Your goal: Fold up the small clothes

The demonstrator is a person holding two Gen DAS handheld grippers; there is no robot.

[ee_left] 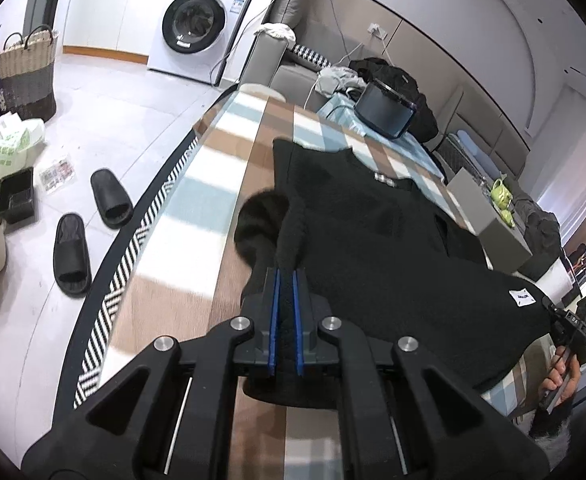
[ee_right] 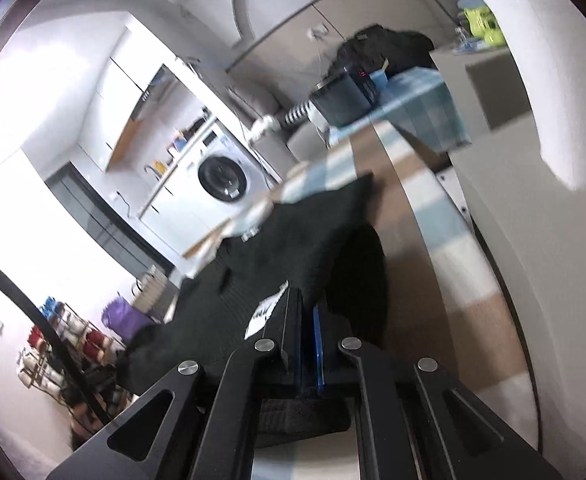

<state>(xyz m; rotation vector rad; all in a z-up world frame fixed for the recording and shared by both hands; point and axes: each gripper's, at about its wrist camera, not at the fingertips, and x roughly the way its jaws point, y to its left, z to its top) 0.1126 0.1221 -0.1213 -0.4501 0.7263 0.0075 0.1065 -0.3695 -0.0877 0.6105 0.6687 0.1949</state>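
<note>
- Left tool (ee_left: 286, 280): blue pads closed together on a bunched fold of the black sweater (ee_left: 373, 248); the fabric rises out from between the pads in a narrow ridge.
- Right tool (ee_right: 307, 308): pads also closed together, clamped on an edge of the same sweater (ee_right: 293, 240). A white label (ee_right: 265, 312) on the cloth sits just beside the left pad. This view is blurred.
- In the left wrist view the right tool (ee_left: 561, 320) appears at the far right edge, gripping the sweater corner near the white label (ee_left: 522, 297); a hand (ee_left: 561, 384) holds its handle below.
- Sweater position: spread across the tabletop (ee_left: 229, 152), which carries a checked cloth in brown, white and pale blue. The near portion is lifted off the surface at both gripped points; the far portion lies flat. A small silver tag (ee_left: 385, 178) shows near the far end.
- 1 rounded black lobe of fabric (ee_left: 261, 224) hangs left of the left tool.
- Beyond the sweater on the tabletop: a dark box-shaped container (ee_left: 385, 110).
- Floor at left: 2 black slippers (ee_left: 89, 228), a woven basket (ee_left: 27, 76), a white plastic bag (ee_left: 13, 140).
- Background: a front-loading washing machine (ee_left: 197, 28) against white cabinets; it also shows in the right wrist view (ee_right: 223, 178).
- A grey sofa (ee_left: 293, 64) stands beyond the tabletop's far end.
</note>
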